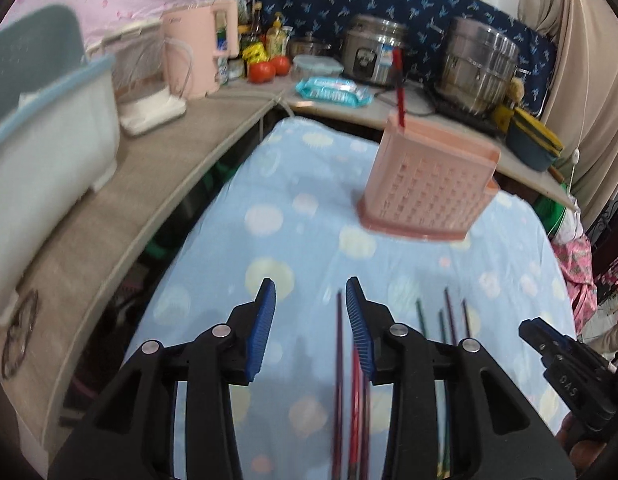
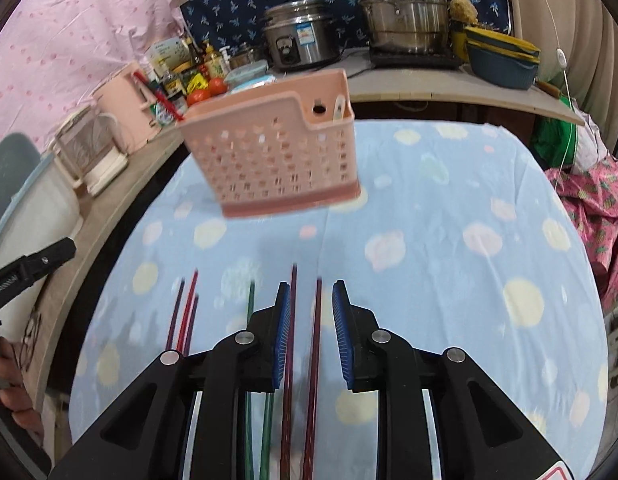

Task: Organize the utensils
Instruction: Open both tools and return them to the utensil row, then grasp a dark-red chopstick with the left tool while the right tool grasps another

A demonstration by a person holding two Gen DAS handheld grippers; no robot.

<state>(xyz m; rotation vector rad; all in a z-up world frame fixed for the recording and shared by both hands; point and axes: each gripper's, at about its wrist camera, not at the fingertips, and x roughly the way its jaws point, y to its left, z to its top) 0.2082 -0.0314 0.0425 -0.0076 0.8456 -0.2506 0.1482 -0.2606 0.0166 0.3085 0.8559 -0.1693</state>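
A pink slotted utensil basket point(image 1: 425, 184) point(image 2: 277, 160) stands on the blue spotted cloth point(image 1: 309, 184) point(image 2: 429, 200). A red chopstick point(image 1: 399, 84) point(image 2: 157, 96) pokes out of it, and a white utensil point(image 2: 339, 108) leans inside. Several loose chopsticks lie side by side on the near cloth: dark red and purple ones point(image 1: 341, 360) point(image 2: 317, 320) and green ones point(image 1: 421, 312) point(image 2: 251, 300). My left gripper point(image 1: 311, 292) hovers open over the leftmost sticks and holds nothing. My right gripper point(image 2: 311, 287) is open above two dark red sticks, its pads clear of them. Each gripper shows at the other view's edge point(image 1: 565, 360) point(image 2: 29, 268).
A curved counter runs along the left and back, with a white tub point(image 1: 49, 152), a pink kettle point(image 1: 197, 52), tomatoes point(image 1: 265, 70), a wipes pack point(image 1: 333, 92), a rice cooker point(image 1: 373, 52) and a steel steamer pot point(image 1: 481, 64). A pink patterned bundle point(image 2: 589, 200) lies off the cloth's right edge.
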